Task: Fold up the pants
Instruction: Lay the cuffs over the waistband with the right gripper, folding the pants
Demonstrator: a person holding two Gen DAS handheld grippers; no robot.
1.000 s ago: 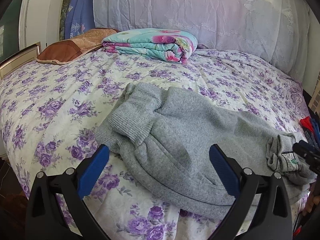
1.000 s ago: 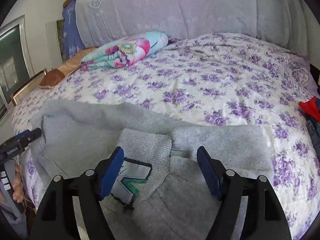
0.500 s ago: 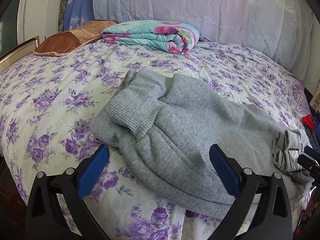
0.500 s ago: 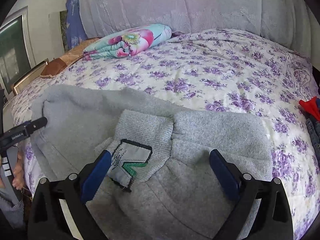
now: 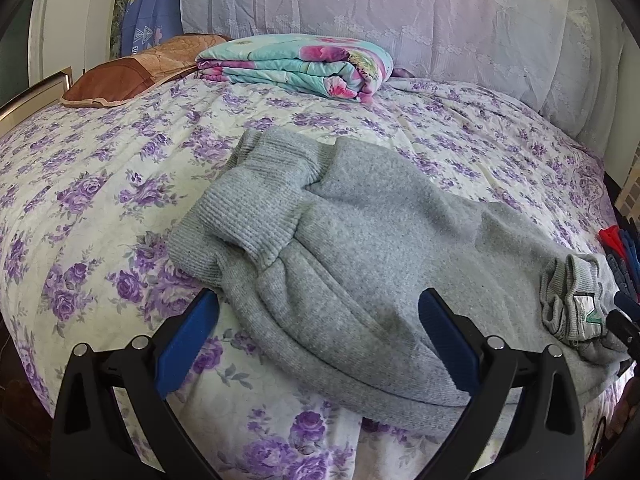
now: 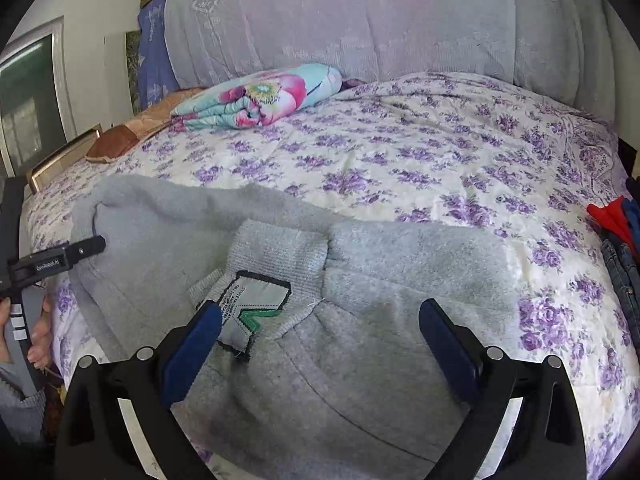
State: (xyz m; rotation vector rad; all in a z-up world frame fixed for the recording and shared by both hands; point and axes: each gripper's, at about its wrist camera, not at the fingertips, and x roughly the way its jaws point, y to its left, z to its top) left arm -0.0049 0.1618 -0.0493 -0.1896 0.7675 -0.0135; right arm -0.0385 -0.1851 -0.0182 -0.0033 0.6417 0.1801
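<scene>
Grey fleece pants [image 5: 360, 264] lie crumpled along the near edge of the bed, ribbed waistband folded over at the left. In the right wrist view the pants [image 6: 360, 360] show a ribbed cuff with a white and green label [image 6: 252, 308]. My left gripper [image 5: 316, 340] is open and empty, its blue pads straddling the near edge of the fabric. My right gripper [image 6: 320, 340] is open and empty over the cuff end, its left pad by the label. The left gripper also shows in the right wrist view [image 6: 60, 258], at the far end of the pants.
The bed has a purple-flowered cover [image 5: 100, 184]. A folded turquoise floral blanket [image 5: 300, 66] and a brown pillow [image 5: 132, 72] lie at the back. A lilac-draped headboard [image 6: 360, 20] stands behind. Red and blue clothes [image 6: 616, 220] lie at the right edge.
My right gripper has opened wider and pushed forward over the cuff. My left gripper has moved forward toward the pants and stayed open. The pants have not moved.
</scene>
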